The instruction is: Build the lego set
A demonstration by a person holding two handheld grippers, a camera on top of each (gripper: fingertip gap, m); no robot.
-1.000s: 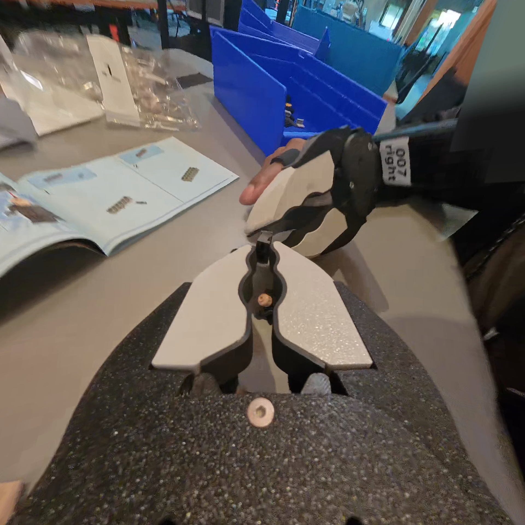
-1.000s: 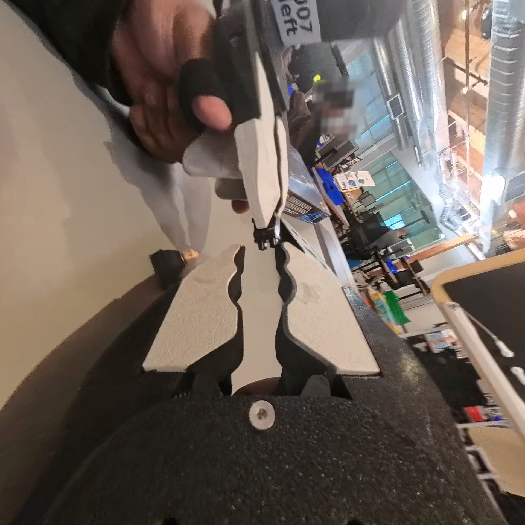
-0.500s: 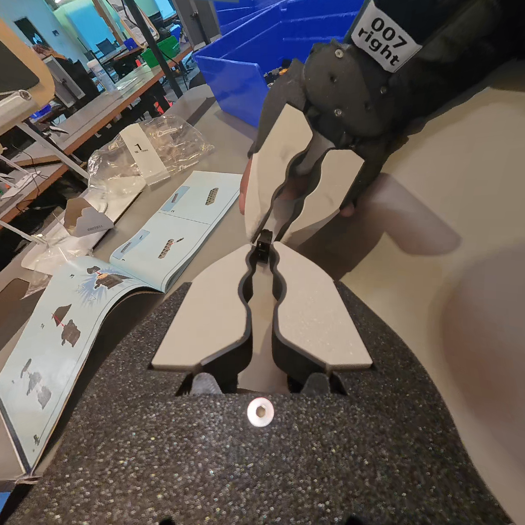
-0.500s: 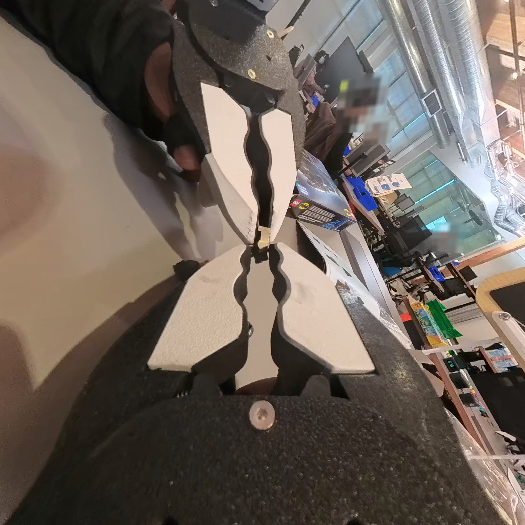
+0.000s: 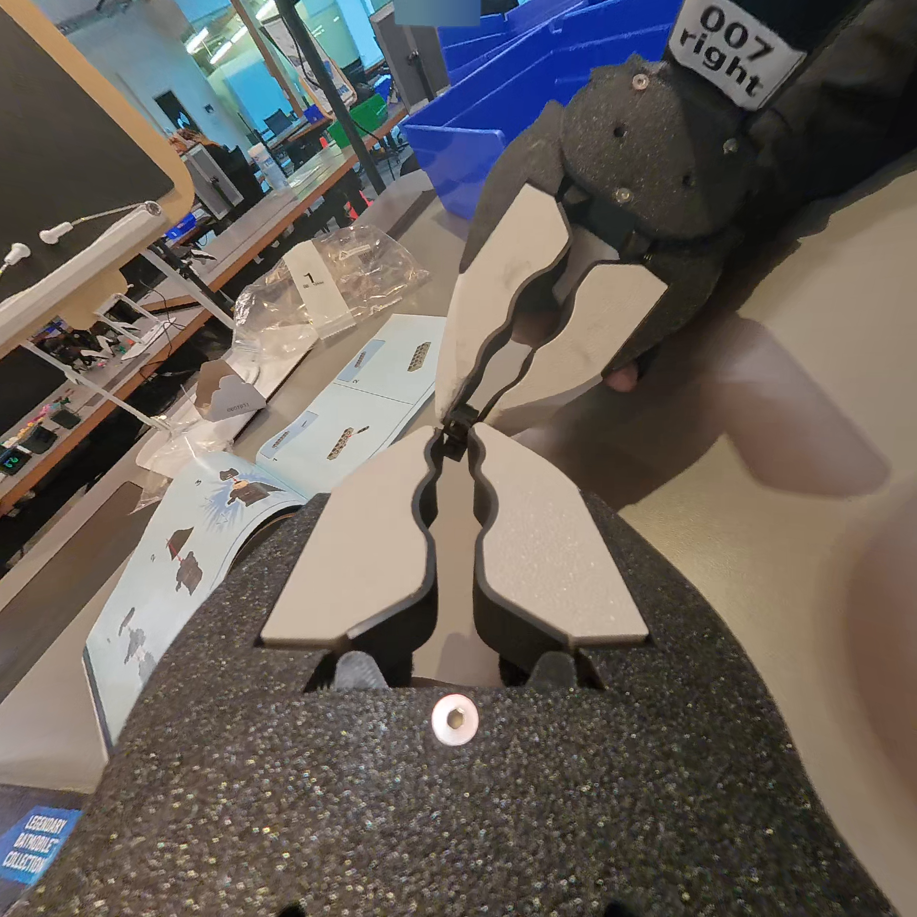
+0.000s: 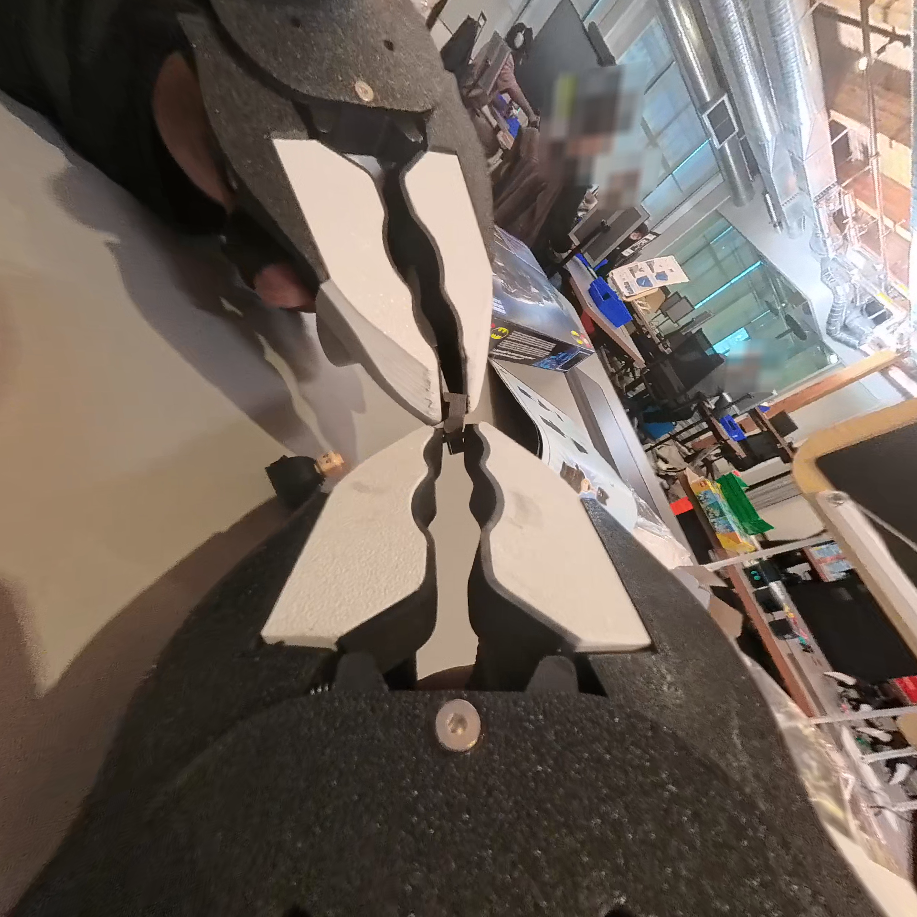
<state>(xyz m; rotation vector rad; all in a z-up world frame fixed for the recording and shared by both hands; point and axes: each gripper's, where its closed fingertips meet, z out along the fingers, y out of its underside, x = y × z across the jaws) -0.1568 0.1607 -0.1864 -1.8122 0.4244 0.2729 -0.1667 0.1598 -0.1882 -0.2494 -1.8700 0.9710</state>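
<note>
Black plastic, a small toy building piece (image 5: 459, 430), sits where our two grippers meet tip to tip above the table (image 5: 744, 570). The left gripper (image 5: 454, 439) is clamped on its near end, pads pressing from both sides; the right gripper (image 6: 452, 444) pinches the far end, and in its own view the part at its tips looks like a second, greyish piece (image 6: 455, 407) mated to the black one, though the blur leaves us unsure whether it is one part or two.

To do this step well, we judge that both clamps should hold square to the piece and push straight along the shared axis, with no twist, since so small a part could pivot out of the pads.

Counting what lies about: two grippers, one open instruction booklet (image 5: 347, 397) just left of the tips, one clear plastic bag (image 5: 327, 278) with a white card beyond it, at least two blue bins (image 5: 471, 149) behind, one dark printed box (image 6: 536, 317), and one small toy figure (image 6: 302, 471) with a tan head lying on the table.
</note>
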